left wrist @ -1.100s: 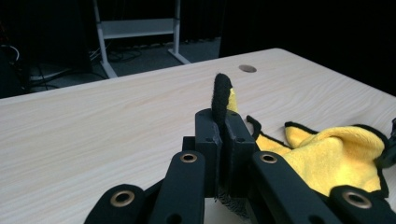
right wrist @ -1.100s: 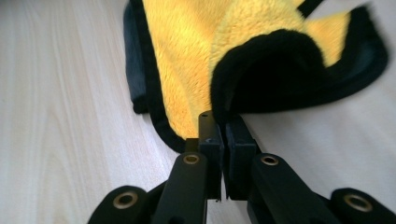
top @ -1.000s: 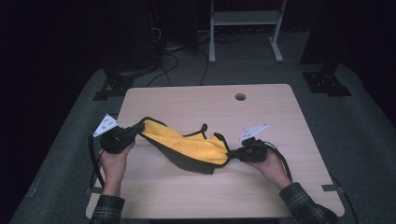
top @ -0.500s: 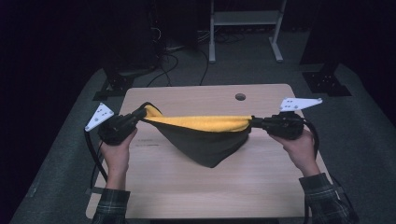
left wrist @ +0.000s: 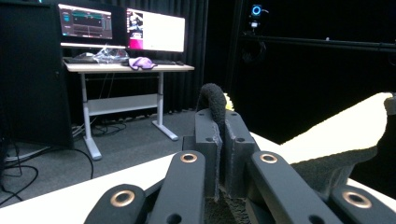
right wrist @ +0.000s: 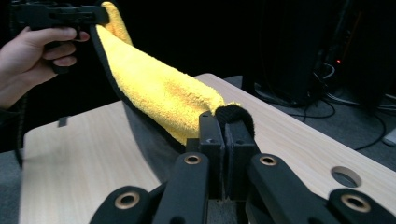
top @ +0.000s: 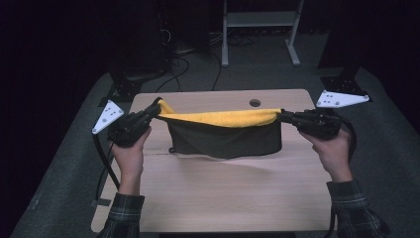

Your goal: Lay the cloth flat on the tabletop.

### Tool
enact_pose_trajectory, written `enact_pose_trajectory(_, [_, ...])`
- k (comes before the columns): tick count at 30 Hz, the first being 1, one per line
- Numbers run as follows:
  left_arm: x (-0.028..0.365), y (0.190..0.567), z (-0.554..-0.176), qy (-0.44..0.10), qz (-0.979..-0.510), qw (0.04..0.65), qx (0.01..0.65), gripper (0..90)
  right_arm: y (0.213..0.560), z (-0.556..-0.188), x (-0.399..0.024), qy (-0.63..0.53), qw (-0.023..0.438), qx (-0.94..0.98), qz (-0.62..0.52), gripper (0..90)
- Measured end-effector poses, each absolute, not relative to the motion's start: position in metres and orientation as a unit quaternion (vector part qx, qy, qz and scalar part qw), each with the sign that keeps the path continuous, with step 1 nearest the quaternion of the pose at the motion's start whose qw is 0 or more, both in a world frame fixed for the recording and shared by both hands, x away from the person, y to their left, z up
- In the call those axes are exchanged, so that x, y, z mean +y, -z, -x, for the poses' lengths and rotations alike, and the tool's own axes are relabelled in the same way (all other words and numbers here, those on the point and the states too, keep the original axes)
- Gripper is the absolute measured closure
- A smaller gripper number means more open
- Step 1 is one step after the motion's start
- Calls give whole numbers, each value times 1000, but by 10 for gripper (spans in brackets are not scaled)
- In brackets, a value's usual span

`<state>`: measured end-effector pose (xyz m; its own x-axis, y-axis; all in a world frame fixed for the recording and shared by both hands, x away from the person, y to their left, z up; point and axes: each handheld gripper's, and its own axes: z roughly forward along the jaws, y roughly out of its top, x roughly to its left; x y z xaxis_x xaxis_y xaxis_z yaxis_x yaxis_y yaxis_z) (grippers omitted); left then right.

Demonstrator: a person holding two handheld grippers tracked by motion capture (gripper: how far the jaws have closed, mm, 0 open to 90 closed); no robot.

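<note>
We hold the cloth (top: pixel 223 131), yellow inside and dark outside, stretched above the counter (top: pixel 218 193), its lower fold sagging just over the wood. It looks soft, light and limp, so corners are the places to pinch. The left gripper (top: pixel 154 112) and right gripper (top: pixel 286 117) each have jaws clenched on an end.

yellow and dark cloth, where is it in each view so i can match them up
High view: the cloth hangs mid-table, stretched between the left gripper and right gripper.
Left gripper view: a dark edge pinched in the shut jaws, the rest at right.
Right gripper view: from the shut jaws up to top left.
Shared landmark: the wooden table.
</note>
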<state>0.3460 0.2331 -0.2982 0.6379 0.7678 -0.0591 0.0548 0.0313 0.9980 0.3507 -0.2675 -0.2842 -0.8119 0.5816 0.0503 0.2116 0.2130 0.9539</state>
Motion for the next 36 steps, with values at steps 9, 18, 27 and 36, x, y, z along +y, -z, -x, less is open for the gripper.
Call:
enact_pose_trajectory(9, [218, 298, -389, -290, -653, 625, 316, 863, 288, -392, -272, -548, 179, 760, -300, 874])
enact_pose_trajectory(18, [206, 280, -412, -328, -643, 637, 272, 863, 276, -429, -279, -568, 201, 733, -316, 874])
enact_pose_trajectory(27, [203, 350, -389, -270, -694, 588, 316, 862, 346, -420, -285, -524, 134, 769, -341, 873])
enact_pose_trajectory(36, [211, 383, -363, -218, -720, 567, 337, 860, 382, -396, -279, -489, 100, 798, -338, 871])
